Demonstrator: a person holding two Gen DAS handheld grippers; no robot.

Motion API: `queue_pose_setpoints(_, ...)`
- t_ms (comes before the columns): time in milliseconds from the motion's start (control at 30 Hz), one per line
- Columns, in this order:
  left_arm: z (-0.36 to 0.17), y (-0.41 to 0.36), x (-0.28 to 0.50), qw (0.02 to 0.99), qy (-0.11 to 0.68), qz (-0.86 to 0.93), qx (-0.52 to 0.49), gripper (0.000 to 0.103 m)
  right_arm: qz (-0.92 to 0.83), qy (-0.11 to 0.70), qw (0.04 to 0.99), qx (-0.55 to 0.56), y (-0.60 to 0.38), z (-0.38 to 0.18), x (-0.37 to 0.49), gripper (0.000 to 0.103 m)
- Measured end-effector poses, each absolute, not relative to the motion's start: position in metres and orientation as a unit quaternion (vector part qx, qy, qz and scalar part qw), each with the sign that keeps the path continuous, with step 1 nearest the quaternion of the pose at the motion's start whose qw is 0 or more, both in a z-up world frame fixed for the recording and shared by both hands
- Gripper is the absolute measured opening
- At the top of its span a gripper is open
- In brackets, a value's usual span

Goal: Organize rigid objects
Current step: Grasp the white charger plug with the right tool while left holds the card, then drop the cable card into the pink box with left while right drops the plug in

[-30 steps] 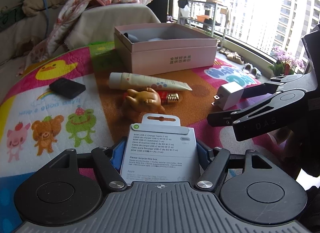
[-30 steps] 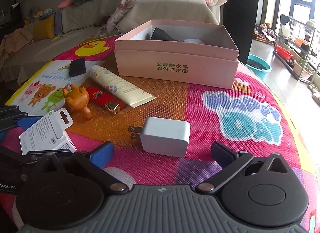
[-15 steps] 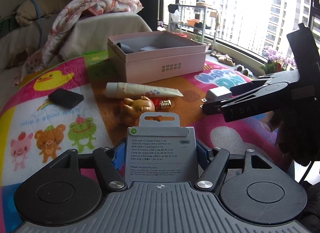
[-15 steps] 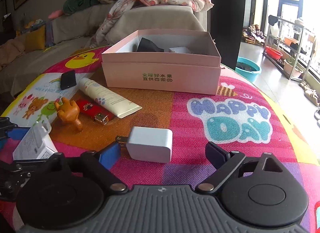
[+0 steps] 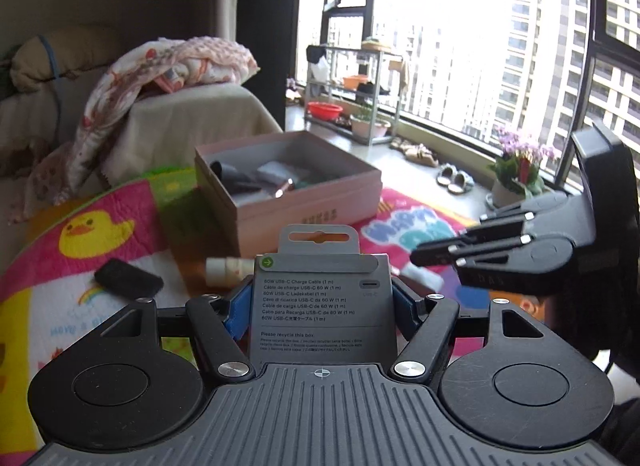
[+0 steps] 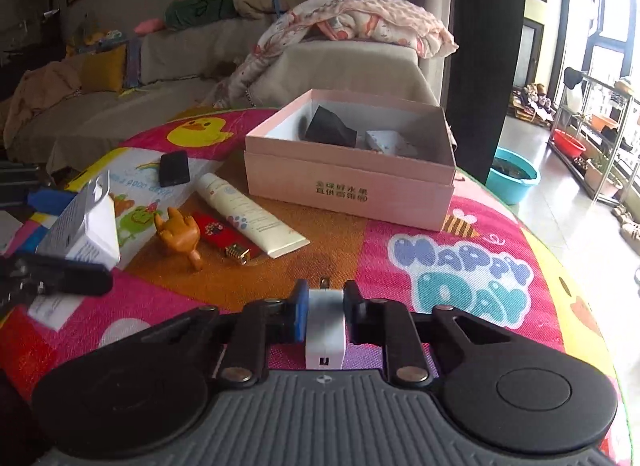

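Note:
My left gripper (image 5: 320,298) is shut on a grey USB-C cable box (image 5: 320,306) and holds it above the mat, short of the open pink box (image 5: 288,193). My right gripper (image 6: 325,306) is shut on a white charger plug (image 6: 325,330), its prongs pointing forward, low over the mat. The pink box (image 6: 348,181) holds a black item (image 6: 332,129) and a white item (image 6: 388,141). The cable box also shows at the left in the right wrist view (image 6: 84,225). The right gripper shows at the right in the left wrist view (image 5: 520,254).
On the colourful mat (image 6: 460,266) lie a white tube (image 6: 248,213), a red lighter (image 6: 224,236), a tan hand-shaped figurine (image 6: 180,231) and a black case (image 6: 174,167). A covered sofa (image 6: 340,65) with a blanket stands behind the box. A teal basin (image 6: 514,175) sits on the floor.
My right gripper has closed on the white charger plug and lifted it. My left gripper has risen with the cable box and moved toward the pink box.

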State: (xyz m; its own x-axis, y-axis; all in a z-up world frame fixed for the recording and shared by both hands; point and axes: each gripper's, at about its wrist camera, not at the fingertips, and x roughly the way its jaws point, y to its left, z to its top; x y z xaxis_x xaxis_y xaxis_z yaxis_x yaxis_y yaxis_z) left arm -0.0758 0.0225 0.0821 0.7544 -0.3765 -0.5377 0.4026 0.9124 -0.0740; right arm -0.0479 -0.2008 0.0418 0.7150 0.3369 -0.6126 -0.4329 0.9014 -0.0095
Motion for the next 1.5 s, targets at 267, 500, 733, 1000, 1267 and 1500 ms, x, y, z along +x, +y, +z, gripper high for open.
queue_pose_setpoints(267,0.081,0.028,-0.071,0.939,0.279,-0.2,-0.004,0.074,0.19,0.3,0.929,-0.106,-0.213,0.037,-0.058,0.011)
queue_pose_setpoints(500,0.05,0.031,-0.07,0.923,0.326,-0.202,-0.025,0.074,0.208,0.316,0.924,-0.06,-0.219,0.03,-0.057,0.047)
queue_pose_setpoints(733,0.038,0.025,-0.078,0.914,0.348,-0.208,0.002,0.074,0.258,0.3,0.916,-0.065,-0.197,0.031,-0.065,0.063)
queue_pose_setpoints(1000,0.028,0.018,-0.079,0.898,0.378,-0.223,0.021,0.074,0.263,0.353,0.894,-0.088,-0.172,0.01,-0.05,0.032)
queue_pose_setpoints(1267,0.077,0.009,-0.04,0.918,0.31,-0.243,0.046,0.074,0.238,0.312,0.915,-0.094,-0.195,0.053,-0.034,0.032)
queue_pose_setpoints(1500,0.128,0.008,0.076,0.938,0.256,-0.229,-0.041,0.074,0.191,0.203,0.958,-0.066,-0.2,0.121,0.021,0.032)
